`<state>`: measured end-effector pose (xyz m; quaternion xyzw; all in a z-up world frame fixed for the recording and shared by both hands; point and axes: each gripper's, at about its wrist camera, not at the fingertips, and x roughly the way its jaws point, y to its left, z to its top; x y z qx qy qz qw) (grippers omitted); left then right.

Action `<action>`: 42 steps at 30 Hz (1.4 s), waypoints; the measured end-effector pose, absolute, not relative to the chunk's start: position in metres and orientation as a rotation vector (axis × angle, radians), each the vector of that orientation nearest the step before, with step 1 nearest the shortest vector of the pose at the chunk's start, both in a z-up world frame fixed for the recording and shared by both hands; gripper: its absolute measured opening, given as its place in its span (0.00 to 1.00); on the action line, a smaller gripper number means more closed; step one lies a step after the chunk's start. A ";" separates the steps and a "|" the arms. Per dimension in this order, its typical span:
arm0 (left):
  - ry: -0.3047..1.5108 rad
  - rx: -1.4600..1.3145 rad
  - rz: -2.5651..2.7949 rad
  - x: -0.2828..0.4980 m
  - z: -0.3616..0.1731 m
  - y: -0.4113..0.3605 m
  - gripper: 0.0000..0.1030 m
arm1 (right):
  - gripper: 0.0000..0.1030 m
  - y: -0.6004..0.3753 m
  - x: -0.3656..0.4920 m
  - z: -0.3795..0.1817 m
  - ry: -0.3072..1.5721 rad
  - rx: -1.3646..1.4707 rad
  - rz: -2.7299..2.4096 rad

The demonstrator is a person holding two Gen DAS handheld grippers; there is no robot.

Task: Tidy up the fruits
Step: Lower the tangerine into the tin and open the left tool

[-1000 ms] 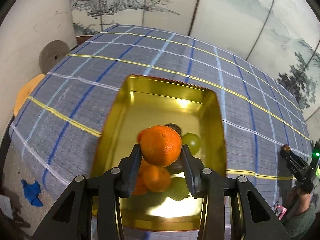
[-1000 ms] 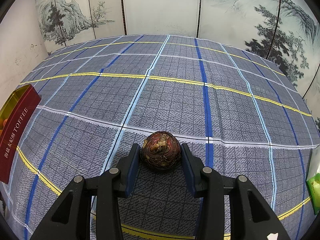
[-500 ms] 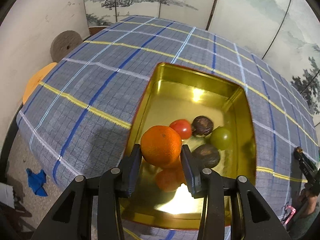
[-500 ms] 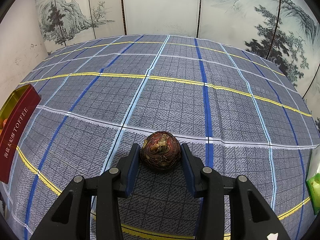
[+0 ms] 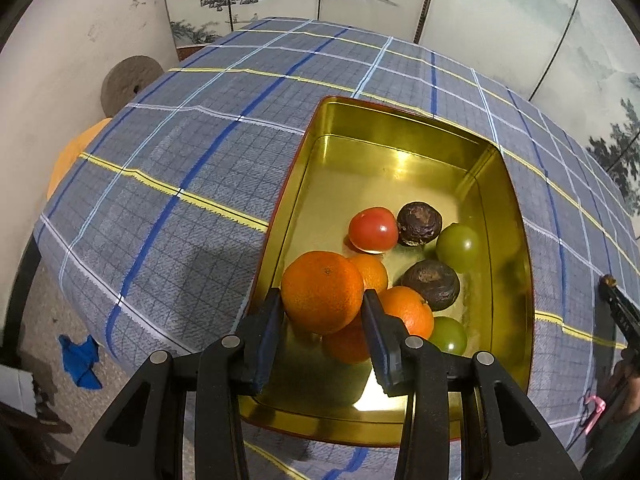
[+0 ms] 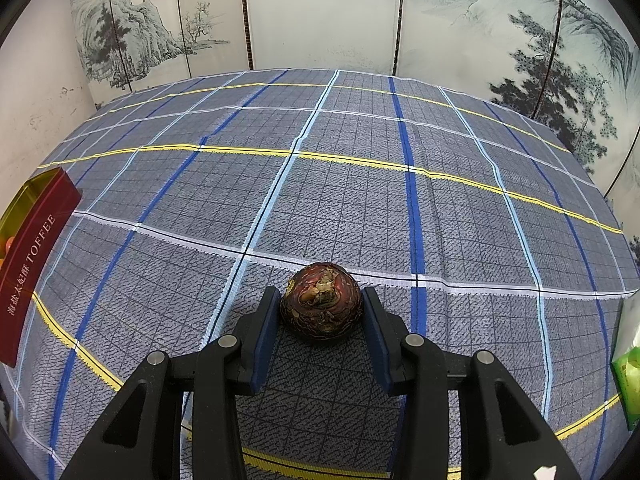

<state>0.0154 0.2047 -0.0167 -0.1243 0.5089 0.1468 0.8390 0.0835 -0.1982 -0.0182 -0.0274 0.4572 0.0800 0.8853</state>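
Observation:
My left gripper (image 5: 322,312) is shut on an orange (image 5: 322,291) and holds it above the near left corner of a gold tin (image 5: 400,128). Inside the tin lie more oranges (image 5: 408,310), a red tomato (image 5: 373,229), two dark brown fruits (image 5: 420,224), and two green fruits (image 5: 458,243). My right gripper (image 6: 322,312) is shut on a dark mottled brown fruit (image 6: 322,304) that rests on or just over the checked tablecloth (image 6: 340,200). The tin's red outer wall (image 6: 32,256), marked TOFFEE, shows at the far left of the right wrist view.
The table's left edge drops to the floor, where a blue scrap (image 5: 80,360), an orange cushion (image 5: 68,156) and a grey disc (image 5: 128,84) lie. Painted screens stand behind the table. A green packet (image 6: 628,380) sits at the right edge. The other gripper (image 5: 620,312) shows at right.
My left gripper has moved left and back with the orange, so the tin now sits to the right and more fruits show. The right gripper has stayed still.

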 end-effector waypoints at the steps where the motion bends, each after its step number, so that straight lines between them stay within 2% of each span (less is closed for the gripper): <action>1: 1.076 -0.257 0.310 0.016 -0.017 0.204 0.40 | 0.38 -0.198 0.083 -0.018 0.951 -0.057 0.167; 42: 1.073 -0.294 0.290 0.008 -0.021 0.205 0.42 | 0.38 -0.198 0.083 -0.019 0.951 -0.060 0.163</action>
